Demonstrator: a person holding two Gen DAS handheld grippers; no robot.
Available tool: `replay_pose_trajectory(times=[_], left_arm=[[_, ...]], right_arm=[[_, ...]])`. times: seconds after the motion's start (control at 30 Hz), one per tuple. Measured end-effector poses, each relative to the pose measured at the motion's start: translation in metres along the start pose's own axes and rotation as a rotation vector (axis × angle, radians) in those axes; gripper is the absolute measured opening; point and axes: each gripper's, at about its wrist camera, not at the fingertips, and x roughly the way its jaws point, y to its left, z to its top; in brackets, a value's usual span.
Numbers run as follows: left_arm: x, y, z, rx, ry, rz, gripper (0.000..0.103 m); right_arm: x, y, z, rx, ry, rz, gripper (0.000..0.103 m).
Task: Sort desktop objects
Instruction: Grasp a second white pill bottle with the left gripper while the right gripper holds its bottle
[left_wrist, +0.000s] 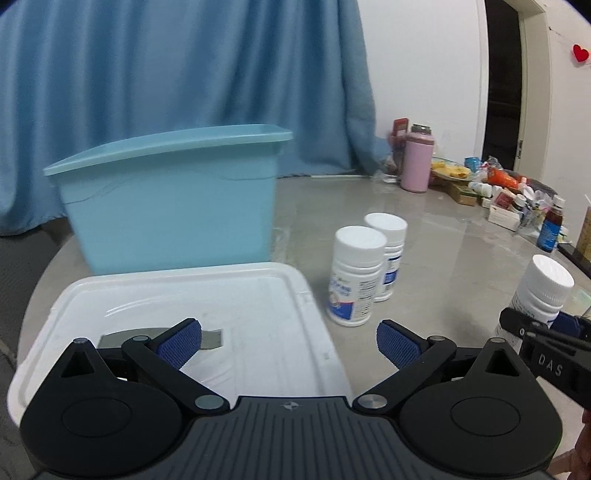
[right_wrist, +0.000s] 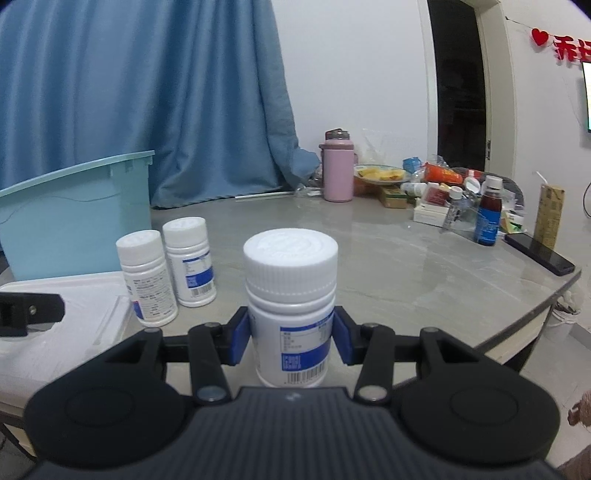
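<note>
While my left gripper (left_wrist: 288, 341) gapes above the white plastic lid (left_wrist: 258, 295), my right gripper (right_wrist: 291, 338) clamps a white-capped pill bottle (right_wrist: 291, 295).

Light blue bin (left_wrist: 166, 214), white lid (left_wrist: 258, 295)

Behind your desk (right_wrist: 388, 251), a grey marble-look top with a rounded edge, a blue curtain (right_wrist: 147, 92) hangs to the left. A white wall (right_wrist: 351, 74) stands beside it, then a dark doorway (right_wrist: 460, 92) with red decorations (right_wrist: 561, 46) to its right.
</note>
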Motion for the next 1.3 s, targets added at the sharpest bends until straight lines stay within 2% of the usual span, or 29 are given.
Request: replay_pose_trajectory(times=[0.3,1.3], left_arm=[[0.023,-0.021,0.004,0.038,0.002,-0.038,0.101],[0.141,-0.052,0.028,0.078,0.068,-0.071,0.101]], right_arm=[[0.001,-0.007,0.002,0.014,-0.002,-0.008,0.047],[0.04,-0.016,0.018,0.025,0.019,-0.044,0.047]])
